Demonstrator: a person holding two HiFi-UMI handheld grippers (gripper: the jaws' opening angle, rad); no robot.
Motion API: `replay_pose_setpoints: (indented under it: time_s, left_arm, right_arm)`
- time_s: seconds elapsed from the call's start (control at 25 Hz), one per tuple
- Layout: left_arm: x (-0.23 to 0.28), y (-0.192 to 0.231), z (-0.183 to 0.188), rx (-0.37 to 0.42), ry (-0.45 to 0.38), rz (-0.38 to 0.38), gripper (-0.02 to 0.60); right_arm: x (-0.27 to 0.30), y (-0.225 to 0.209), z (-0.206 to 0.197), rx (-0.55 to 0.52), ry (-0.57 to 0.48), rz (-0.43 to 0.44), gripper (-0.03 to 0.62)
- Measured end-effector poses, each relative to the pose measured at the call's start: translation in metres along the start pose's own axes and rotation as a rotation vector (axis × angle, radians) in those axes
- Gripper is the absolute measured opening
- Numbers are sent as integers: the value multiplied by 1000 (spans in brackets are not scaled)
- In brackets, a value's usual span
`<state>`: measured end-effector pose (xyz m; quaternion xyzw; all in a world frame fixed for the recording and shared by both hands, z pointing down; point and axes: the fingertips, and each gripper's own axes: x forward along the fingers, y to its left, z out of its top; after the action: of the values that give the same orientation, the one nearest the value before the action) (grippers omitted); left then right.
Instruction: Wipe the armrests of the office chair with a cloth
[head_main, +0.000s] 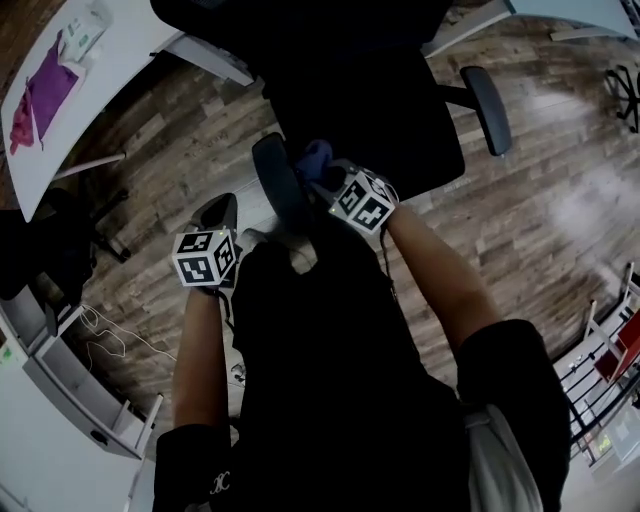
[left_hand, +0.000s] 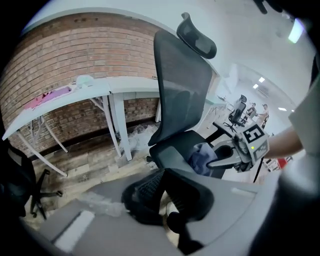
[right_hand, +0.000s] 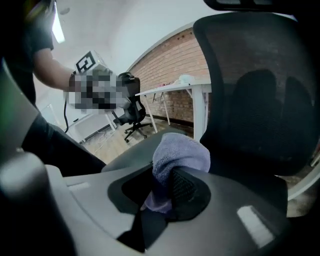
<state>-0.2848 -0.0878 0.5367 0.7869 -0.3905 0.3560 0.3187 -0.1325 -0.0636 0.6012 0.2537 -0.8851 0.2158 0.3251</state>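
Chair fills the top of the head view, its seat facing us, on wood floor. A white desk stands off to the left, against a brick wall in the left gripper view.

Two armrests. The near one lies just in front of us. The far one sits well apart on the other side of the seat, with nothing on it.

Right gripper: jaws clamped on the cloth, a purple wad bulging out past the pads. In the head view the wad rests on the far end of the near armrest.

Left gripper: pads drawn together, nothing between them (only pale floor shows below). It hangs beside the near armrest, apart from it and doing no work.

Progress, as we judge it: the wipe of the near armrest is under way and the far armrest is yet to be done. We cannot tell how much of the near pad is covered, as no streak or dust shows. Roughly the first half, then.
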Motion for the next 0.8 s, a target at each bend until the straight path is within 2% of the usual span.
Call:
replay_pose_setpoints:
  time_s: [0.12,0.24,0.48,0.6,0.72,0.8]
  left_arm:
    - [-10,6,0,-19,-28,-8,6]
    - [-10,17,-8,-4,-27,-29,6]
    - [-14,48,-25,-11,-33,-85,6]
    - [-16,71,-34,2,-34,-110,6]
    - [-19,93,-40,58,-25,-147,6]
    - [-22,108,-42,80,-24,-175,6]
  right_arm:
    - [-22,18,18,29,-68,-43,81]
    - [-30,41,40,57,-124,-63,83]
    - [-14,96,94,209,-251,-132,83]
    - [7,120,117,290,-272,-168,83]
    - [32,141,137,318,-270,-203,83]
    - [49,147,141,356,-264,-262,83]
